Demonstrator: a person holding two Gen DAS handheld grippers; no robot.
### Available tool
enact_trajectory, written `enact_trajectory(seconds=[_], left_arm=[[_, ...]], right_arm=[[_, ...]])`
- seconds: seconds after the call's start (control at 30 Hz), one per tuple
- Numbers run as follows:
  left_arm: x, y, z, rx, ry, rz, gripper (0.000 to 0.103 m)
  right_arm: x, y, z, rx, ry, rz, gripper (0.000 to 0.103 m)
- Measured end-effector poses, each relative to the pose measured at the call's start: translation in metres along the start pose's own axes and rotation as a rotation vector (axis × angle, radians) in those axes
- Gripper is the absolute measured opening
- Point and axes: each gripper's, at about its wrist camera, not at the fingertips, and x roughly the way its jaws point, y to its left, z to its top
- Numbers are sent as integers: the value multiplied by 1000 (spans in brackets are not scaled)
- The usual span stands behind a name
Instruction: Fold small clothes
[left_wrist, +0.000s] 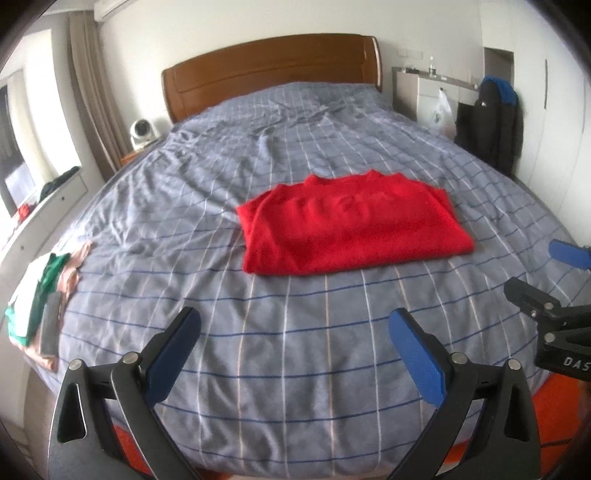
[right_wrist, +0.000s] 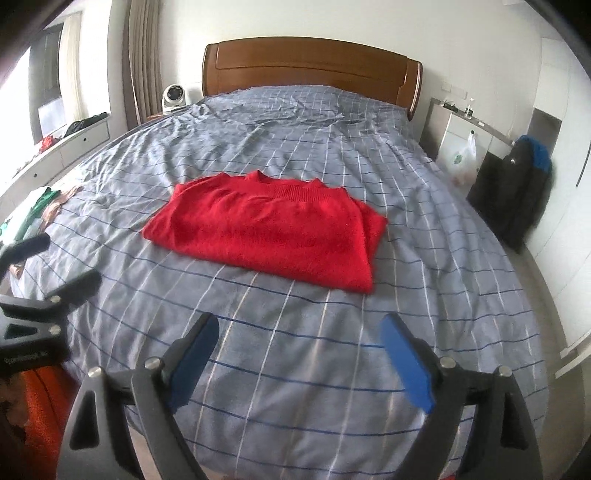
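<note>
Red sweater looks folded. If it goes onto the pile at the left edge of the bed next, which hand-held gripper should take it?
Probably the left hand-held gripper: open, empty, on the clothes pile's side. The red sweater lies ahead of both.

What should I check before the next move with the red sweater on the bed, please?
1. Left hand-held gripper open and holding nothing: ok.
2. Right hand-held gripper open and holding nothing: ok.
3. Red sweater folded into a compact rectangle: ok.
4. Both grippers apart from the sweater: ok.
5. Sweater lies fully on the bedspread, away from its edges: ok.
6. Pile of clothes at the left bed edge is stable: cannot tell.
</note>
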Motion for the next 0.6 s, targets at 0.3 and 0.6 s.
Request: enact_trajectory(seconds=[0.3,0.6], left_arm=[[-2,-2,0,8,12,16,102],[11,8,-5,-34,60,23,102]], right_arm=[[2,3,-2,-12,14,-55,88],[-4,3,4,-54,4,-140,92]])
